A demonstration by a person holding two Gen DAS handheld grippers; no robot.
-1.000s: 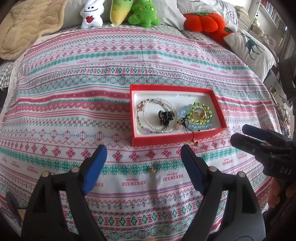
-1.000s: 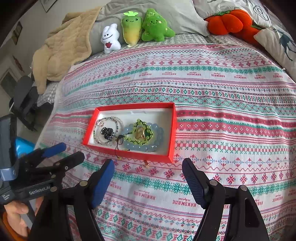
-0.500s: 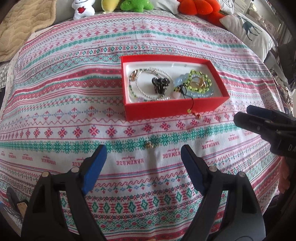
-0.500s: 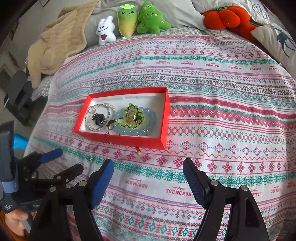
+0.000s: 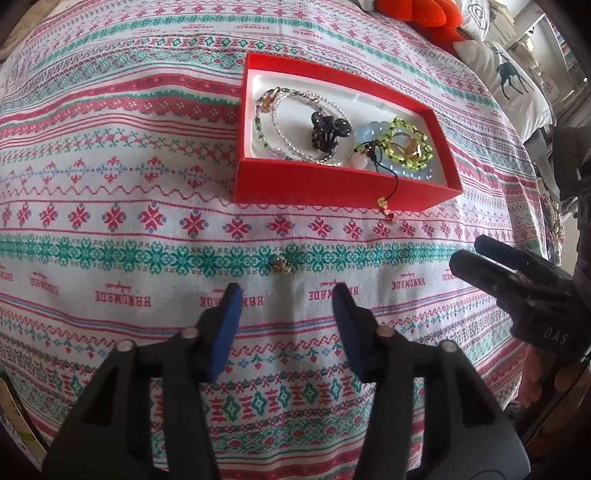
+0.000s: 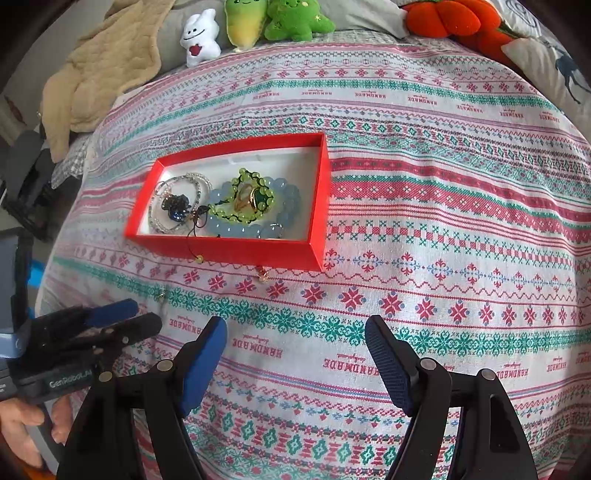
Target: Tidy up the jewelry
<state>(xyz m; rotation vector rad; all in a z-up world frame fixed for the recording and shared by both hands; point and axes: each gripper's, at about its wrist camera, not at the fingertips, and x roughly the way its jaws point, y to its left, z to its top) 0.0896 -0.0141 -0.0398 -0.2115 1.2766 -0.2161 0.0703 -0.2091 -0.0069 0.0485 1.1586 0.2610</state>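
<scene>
My left claw [image 5: 286,295] points steeply down at the patterned bedspread [image 5: 110,166], and its jaws are closing with nothing yet between them. Just beyond the blue pads [image 5: 225,325] lies a small gold trinket [image 5: 281,265] on the green band of the cloth, apart from both fingertips. My right claw [image 6: 295,332] hangs spread wide over the bed, pinching nothing.

The red box [image 6: 236,248] sits on the bedspread beyond both claws. Inside, on its white lining, lie a clear beaded bracelet [image 5: 295,122], a dark clip [image 5: 328,132], a pale blue bead bracelet [image 6: 284,210] and a lime-green bead ring [image 5: 408,142] with gold rings [image 6: 247,199] resting in its middle. A black cord [image 5: 395,181] trails over the front wall of the box, ending in small beads [image 5: 386,210] on the cloth. Another tiny gold piece [image 6: 263,275] lies just beside the box's front wall.

Plush toys [image 6: 255,22] and a beige blanket [image 6: 99,66] sit at the far end of the bed.
</scene>
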